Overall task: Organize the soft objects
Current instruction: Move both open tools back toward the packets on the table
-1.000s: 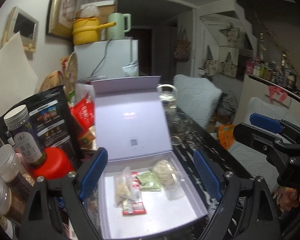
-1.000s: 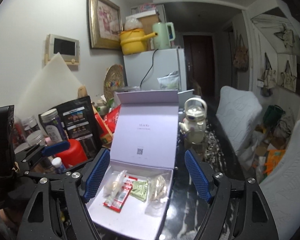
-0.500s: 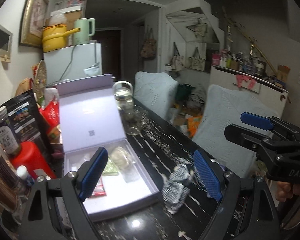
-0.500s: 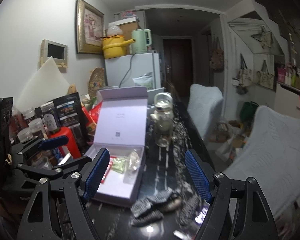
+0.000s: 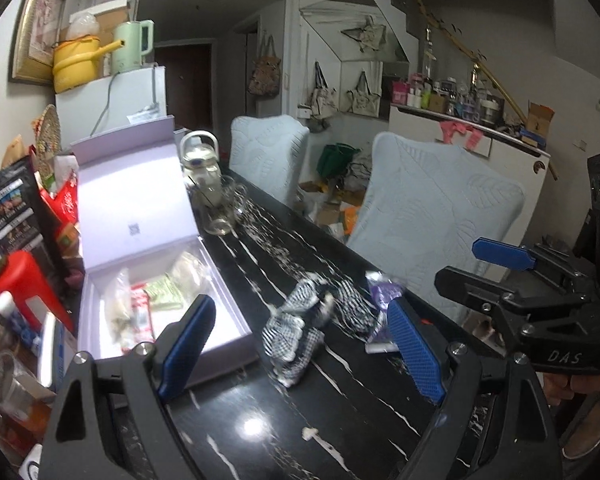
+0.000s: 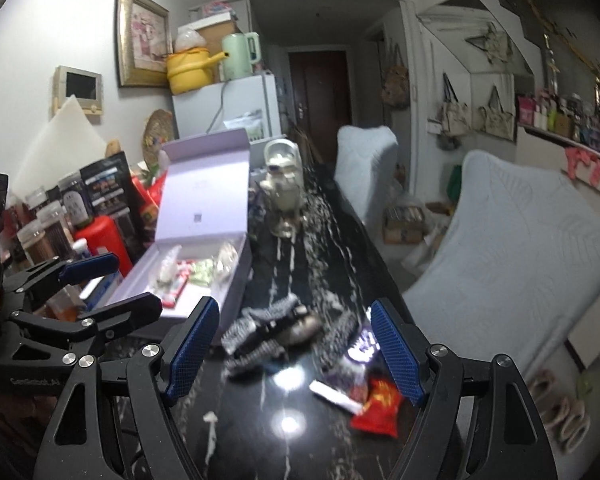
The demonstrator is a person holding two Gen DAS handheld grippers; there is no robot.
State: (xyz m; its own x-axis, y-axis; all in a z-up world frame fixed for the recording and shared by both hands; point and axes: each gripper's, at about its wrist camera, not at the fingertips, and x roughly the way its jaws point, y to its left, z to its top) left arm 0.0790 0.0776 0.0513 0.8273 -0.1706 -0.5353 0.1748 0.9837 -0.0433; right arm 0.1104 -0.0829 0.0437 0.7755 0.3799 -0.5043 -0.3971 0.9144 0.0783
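Checked cloth (image 5: pixel 300 332) lies crumpled on the dark surface (image 5: pixel 340 412), just right of the open lilac box (image 5: pixel 100 280), snack packets (image 6: pixel 374 400) near it, blurred. We're in the approach step: left gripper (image 5: pixel 300 356) and right gripper (image 6: pixel 292 348) both have jaws wide, nothing held. Next we need to drop onto the cloth; the surface's right edge is close, with open room in front.
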